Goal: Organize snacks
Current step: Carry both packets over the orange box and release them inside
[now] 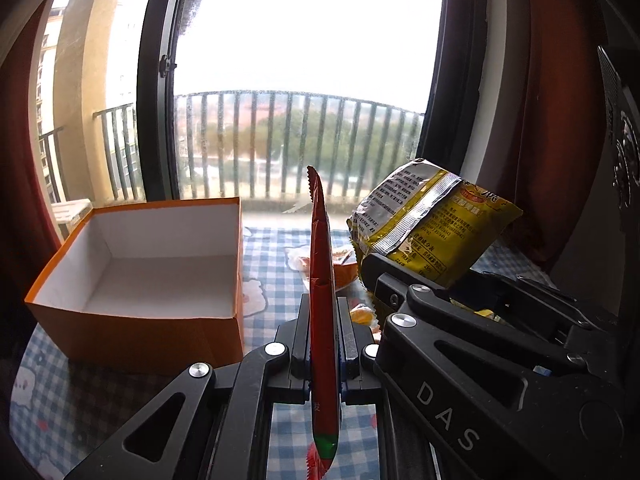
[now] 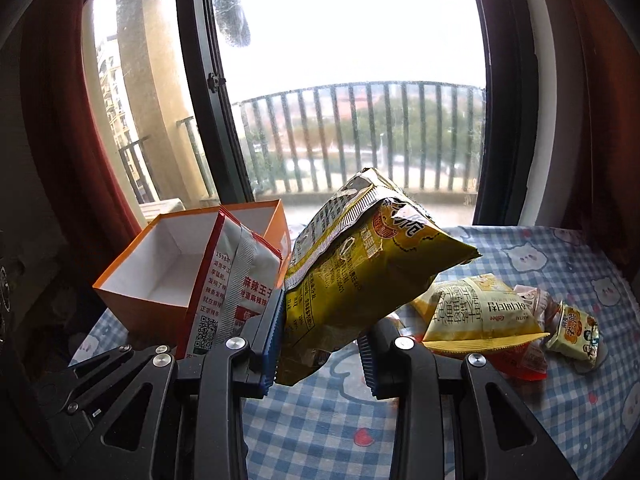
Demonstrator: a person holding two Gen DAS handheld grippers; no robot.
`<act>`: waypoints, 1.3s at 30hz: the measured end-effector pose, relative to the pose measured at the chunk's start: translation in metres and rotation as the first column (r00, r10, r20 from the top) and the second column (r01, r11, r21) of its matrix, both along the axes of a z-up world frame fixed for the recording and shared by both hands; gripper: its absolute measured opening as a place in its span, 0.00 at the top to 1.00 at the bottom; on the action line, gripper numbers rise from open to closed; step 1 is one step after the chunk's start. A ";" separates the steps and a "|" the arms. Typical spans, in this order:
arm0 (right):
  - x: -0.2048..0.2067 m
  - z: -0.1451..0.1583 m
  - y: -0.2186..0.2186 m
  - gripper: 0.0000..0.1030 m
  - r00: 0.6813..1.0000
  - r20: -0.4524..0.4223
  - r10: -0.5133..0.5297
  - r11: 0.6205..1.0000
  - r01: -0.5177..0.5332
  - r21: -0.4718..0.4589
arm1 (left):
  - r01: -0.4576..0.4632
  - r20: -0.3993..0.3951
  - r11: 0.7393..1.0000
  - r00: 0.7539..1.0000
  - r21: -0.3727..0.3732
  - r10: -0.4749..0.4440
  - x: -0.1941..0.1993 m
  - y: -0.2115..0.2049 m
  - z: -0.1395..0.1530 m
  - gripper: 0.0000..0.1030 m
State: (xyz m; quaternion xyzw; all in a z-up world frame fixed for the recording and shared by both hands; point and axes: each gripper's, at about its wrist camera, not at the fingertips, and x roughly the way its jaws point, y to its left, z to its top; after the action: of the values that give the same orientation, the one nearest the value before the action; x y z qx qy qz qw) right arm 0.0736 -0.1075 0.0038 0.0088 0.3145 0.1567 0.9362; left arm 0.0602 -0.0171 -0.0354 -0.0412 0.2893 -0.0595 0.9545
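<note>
The orange box (image 1: 136,264) stands open at the far left of the checked cloth (image 2: 320,420), with nothing visible inside; its near floor is hidden by the front wall. The left gripper (image 1: 324,356) is pinched tight on a red packet (image 1: 322,280), held edge-on. The right gripper (image 2: 320,344), jaws partly apart, clamps a yellow bag (image 2: 360,280) lifted above the table. Roughly four more snacks (image 2: 484,316) lie in a pile at the right, overlapping, so the exact count is uncertain.
</note>
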 end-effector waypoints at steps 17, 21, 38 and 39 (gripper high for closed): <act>0.060 0.011 0.094 0.64 0.994 0.043 0.101 0.993 -0.103 0.051 | -0.115 0.043 0.992 0.993 0.042 0.114 0.038 0.064 0.001 0.95; 0.080 0.002 0.116 0.64 0.993 0.023 0.116 0.991 -0.117 0.061 | -0.157 0.002 0.986 0.988 0.059 0.157 0.050 0.075 -0.008 0.95; 0.152 -0.076 0.188 0.63 0.960 -0.229 0.161 0.987 -0.157 0.034 | -0.257 -0.212 0.962 0.939 0.094 0.271 0.098 0.121 -0.074 0.94; 0.155 -0.077 0.190 0.63 0.958 -0.239 0.158 0.987 -0.156 0.029 | -0.259 -0.221 0.961 0.936 0.096 0.274 0.100 0.122 -0.077 0.93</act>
State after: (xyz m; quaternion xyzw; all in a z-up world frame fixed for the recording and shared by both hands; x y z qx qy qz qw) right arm 0.2286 0.0823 -0.0736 0.0074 0.4246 0.2299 0.8757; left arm 0.1605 0.1047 -0.1126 -0.0557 0.3924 0.0850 0.9142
